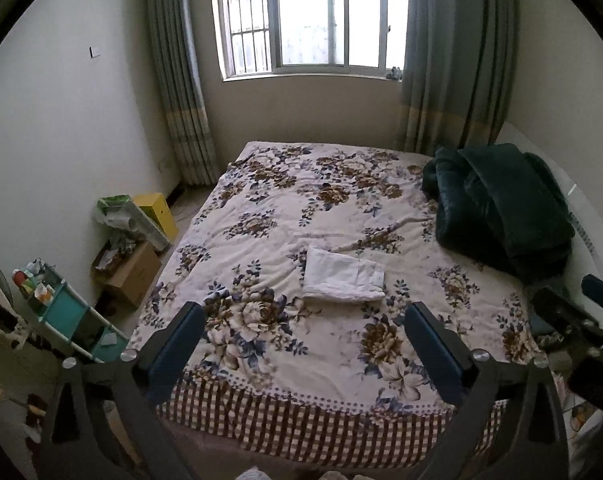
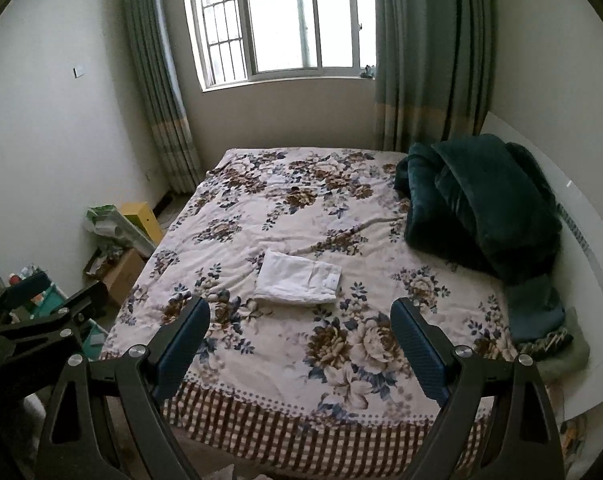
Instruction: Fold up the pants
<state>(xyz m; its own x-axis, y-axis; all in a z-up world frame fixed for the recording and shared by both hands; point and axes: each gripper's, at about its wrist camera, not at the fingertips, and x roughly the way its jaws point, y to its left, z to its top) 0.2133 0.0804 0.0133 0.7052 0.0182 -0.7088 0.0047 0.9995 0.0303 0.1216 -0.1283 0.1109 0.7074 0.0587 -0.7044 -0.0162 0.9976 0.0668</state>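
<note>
A: What's cut off at nine o'clock?
B: A teal shelf cart (image 1: 67, 316), half behind the left tool (image 1: 303, 340) frame; its contents are too small to read. Beside it an open cardboard box (image 1: 131, 274) and a yellow box (image 1: 157, 210), partly hidden by plastic wrap

A: And the pants?
B: The white pants (image 1: 343, 280) lie folded in a flat soft rectangle mid-bed, at twelve o'clock from both tools, well apart from them. The floral bedspread (image 1: 301, 208) under them is wrinkled, with a checked border at the near edge

A: The tools?
B: Left tool spread wide, nothing between its blue pads. Right tool (image 2: 301, 336) likewise spread and empty

A: Room to move?
B: Open bedspread all round the pants. At two o'clock a plush dark green blanket (image 2: 489, 200) is heaped against the white headboard (image 2: 581, 216)
</note>
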